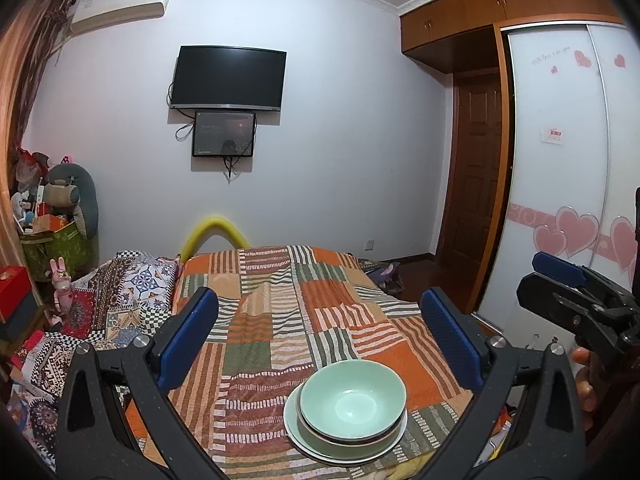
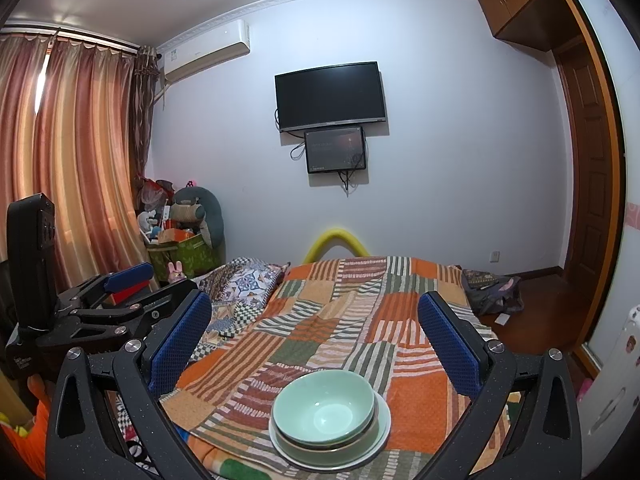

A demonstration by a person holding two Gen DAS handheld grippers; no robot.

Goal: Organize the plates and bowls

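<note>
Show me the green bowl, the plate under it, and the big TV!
green bowl (image 1: pixel 352 404): left wrist view, inside of the bowl.
plate (image 1: pixel 298 434): left wrist view, its left rim.
TV (image 2: pixel 331 96): right wrist view, middle of the dark screen.

The pale green glazed ceramic bowl has a smooth, glossy inside that catches the light, and the white glazed plate beneath it shines at its rim, near the front edge of the bed. The orange, green and white striped patchwork bedspread is matt woven cloth, slightly rumpled. The left gripper and right gripper have matt black speckled plastic arms, bright metal screw heads, and blue pads with a rough, dimpled rubbery face.
</note>
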